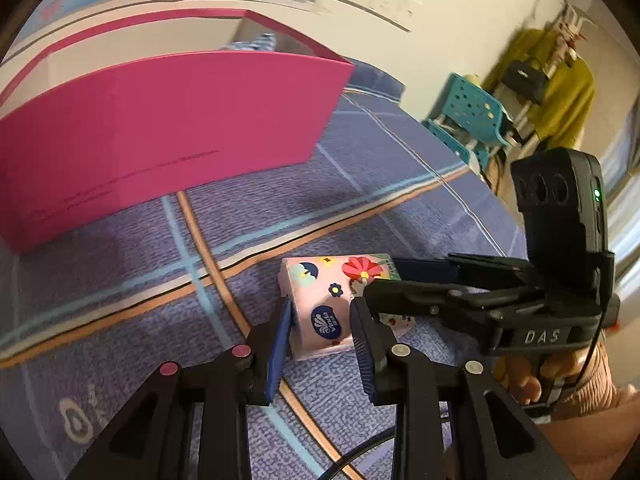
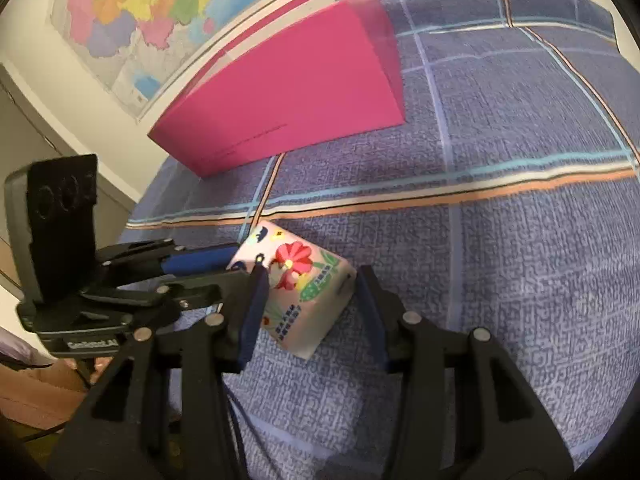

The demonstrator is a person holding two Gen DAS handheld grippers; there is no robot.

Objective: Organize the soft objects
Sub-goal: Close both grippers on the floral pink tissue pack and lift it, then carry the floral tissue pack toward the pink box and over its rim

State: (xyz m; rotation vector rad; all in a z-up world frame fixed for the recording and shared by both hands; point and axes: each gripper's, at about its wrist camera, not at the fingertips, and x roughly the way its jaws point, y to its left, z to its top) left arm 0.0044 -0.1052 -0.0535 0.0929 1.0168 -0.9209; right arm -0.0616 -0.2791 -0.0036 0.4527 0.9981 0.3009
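1. The pink box (image 1: 160, 120) stands open-topped, well apart, farther back on the blue plaid cloth (image 1: 360, 200).
2. The tissue pack (image 1: 320, 304) lies near me on the cloth; I judge this the pick-up step.
3. My left gripper (image 1: 320, 340) and my right gripper (image 2: 312, 304) both clamp the pack; next, I think, lift together toward the box.
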